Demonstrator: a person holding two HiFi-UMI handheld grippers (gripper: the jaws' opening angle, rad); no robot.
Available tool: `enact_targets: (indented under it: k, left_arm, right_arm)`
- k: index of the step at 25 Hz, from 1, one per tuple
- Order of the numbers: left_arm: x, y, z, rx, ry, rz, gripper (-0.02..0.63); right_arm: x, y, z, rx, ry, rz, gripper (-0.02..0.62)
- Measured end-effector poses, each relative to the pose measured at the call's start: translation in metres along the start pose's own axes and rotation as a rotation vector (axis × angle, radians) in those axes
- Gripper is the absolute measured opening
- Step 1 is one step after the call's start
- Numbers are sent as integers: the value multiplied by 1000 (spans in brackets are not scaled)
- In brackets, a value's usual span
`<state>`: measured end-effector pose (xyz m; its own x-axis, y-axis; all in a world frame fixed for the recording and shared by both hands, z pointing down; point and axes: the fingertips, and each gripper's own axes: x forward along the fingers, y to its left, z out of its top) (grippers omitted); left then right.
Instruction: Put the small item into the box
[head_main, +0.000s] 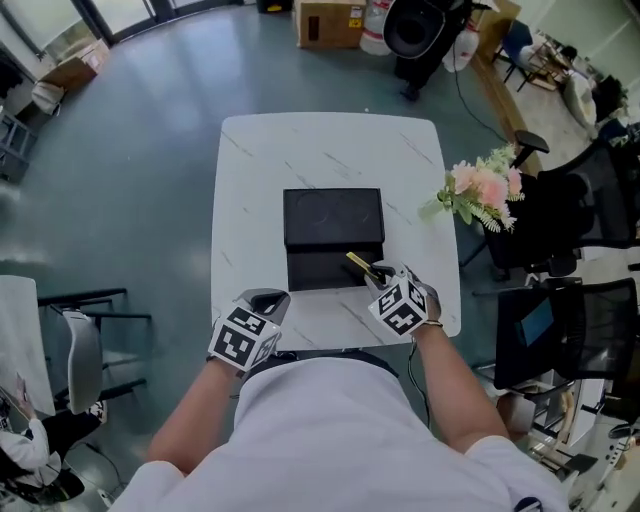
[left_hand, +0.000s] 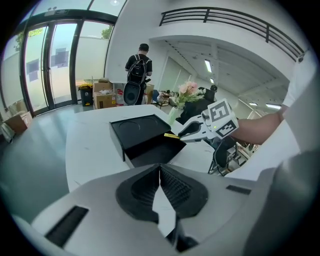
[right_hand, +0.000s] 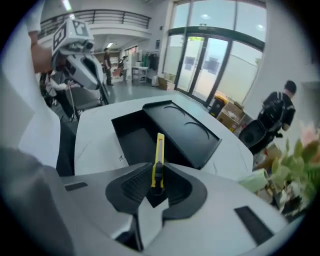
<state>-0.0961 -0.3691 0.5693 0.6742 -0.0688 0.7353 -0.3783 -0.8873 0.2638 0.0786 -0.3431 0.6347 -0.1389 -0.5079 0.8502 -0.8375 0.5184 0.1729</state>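
1. A white, marble-patterned table (head_main: 330, 140) is seen from above, and the person's two arms reach over its near edge.
2. A black box (head_main: 322, 270) sits open near the middle of the table. Its lid (head_main: 333, 217) lies directly behind it, against the far side.
3. The right gripper (right_hand: 157, 186) is clamped on the small item, a yellow utility knife (right_hand: 159, 150). The jaws pinch it near its black slider, and the yellow body points forward past them.
4. In the head view the knife's free end hangs over the near right corner of the box. From that steep angle it is hard to say whether it touches the rim.
5. The left gripper (left_hand: 160, 182) has its jaws pressed together with nothing between them. It sits at the table's near edge, close to the box's near left corner.
6. A bunch of pink flowers (head_main: 482, 188) stands at the table's right edge.
7. In the background a person with a black backpack (left_hand: 138, 65) stands near some cardboard boxes (left_hand: 104, 97) by the glass doors.
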Motion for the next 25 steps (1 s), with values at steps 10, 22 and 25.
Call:
enact_targets:
  k: [10, 22, 25]
  left_arm:
    - [-25, 17, -28, -97, -25, 90, 17]
    - [-40, 20, -50, -204, -44, 168, 17]
    - [-38, 15, -47, -206, -46, 177, 17]
  right_arm:
    - [68, 28, 25, -466, 133, 126, 80]
    - [95, 40, 24, -599, 191, 218, 81]
    - [90, 38, 25, -589, 177, 216, 86]
